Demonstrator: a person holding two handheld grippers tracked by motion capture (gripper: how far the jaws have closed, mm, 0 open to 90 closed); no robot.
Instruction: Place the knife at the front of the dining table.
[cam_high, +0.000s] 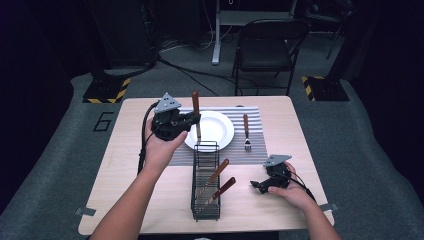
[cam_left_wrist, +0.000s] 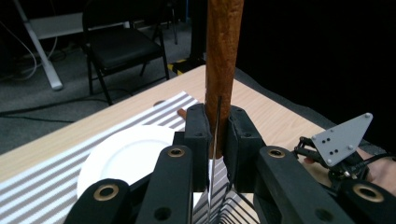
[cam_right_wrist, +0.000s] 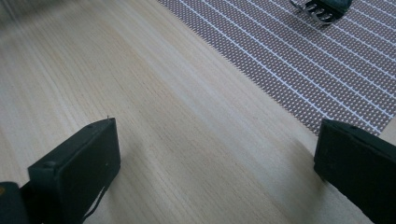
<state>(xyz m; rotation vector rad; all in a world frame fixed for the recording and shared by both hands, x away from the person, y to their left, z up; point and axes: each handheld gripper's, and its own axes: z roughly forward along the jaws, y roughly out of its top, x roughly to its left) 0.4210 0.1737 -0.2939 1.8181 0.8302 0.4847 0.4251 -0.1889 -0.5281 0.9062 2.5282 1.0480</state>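
My left gripper (cam_high: 195, 119) is raised over the left edge of the white plate (cam_high: 216, 131) and is shut on a knife (cam_high: 195, 103). The knife stands upright, brown wooden handle up, thin blade hanging down toward the wire basket (cam_high: 205, 181). In the left gripper view the pads (cam_left_wrist: 196, 128) clamp the knife (cam_left_wrist: 224, 56) where handle meets blade. My right gripper (cam_high: 258, 184) rests low on the table at the right, open with nothing in it; its own view shows its jaws wide apart over bare wood (cam_right_wrist: 196, 140).
The black wire basket holds two more wooden-handled utensils (cam_high: 218, 172). A fork (cam_high: 246, 131) lies on the striped placemat (cam_high: 255, 150) right of the plate; its tines (cam_right_wrist: 322, 10) appear in the right gripper view. A folding chair (cam_high: 267, 47) stands beyond the table.
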